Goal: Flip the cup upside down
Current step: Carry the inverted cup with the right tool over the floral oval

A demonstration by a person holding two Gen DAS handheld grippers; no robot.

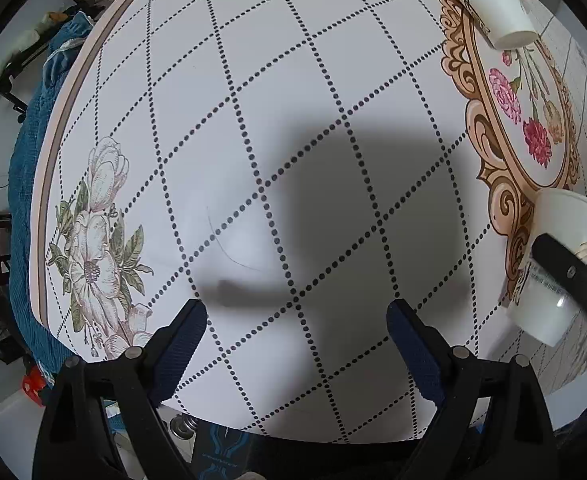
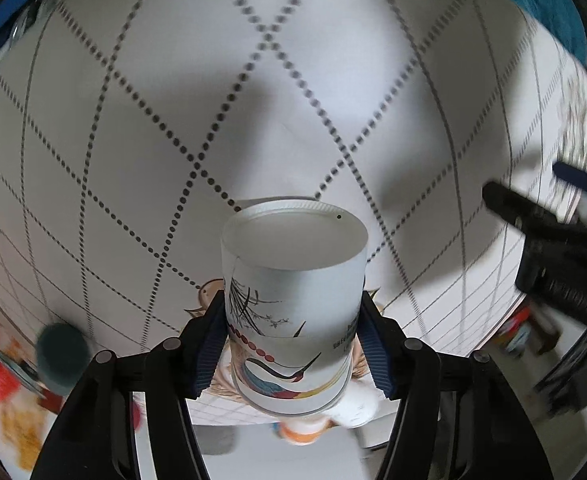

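My right gripper (image 2: pixel 291 328) is shut on a white paper cup (image 2: pixel 293 304) printed with a crane. The cup's closed base points away from the camera, toward the table, and its wider end is nearer me. The same cup shows in the left wrist view (image 1: pixel 561 264) at the right edge, held above the table by a black finger (image 1: pixel 569 272). My left gripper (image 1: pixel 295 320) is open and empty over the white dotted-grid tablecloth (image 1: pixel 293 120). A second white paper cup (image 1: pixel 493 4) stands upside down at the far right.
The round table has a floral medallion (image 1: pixel 529 120) on its right side and a printed flower (image 1: pixel 97 232) on the left. A teal cloth (image 1: pixel 33 140) hangs beyond the table's left edge. The left gripper shows at the right of the right wrist view (image 2: pixel 553 240).
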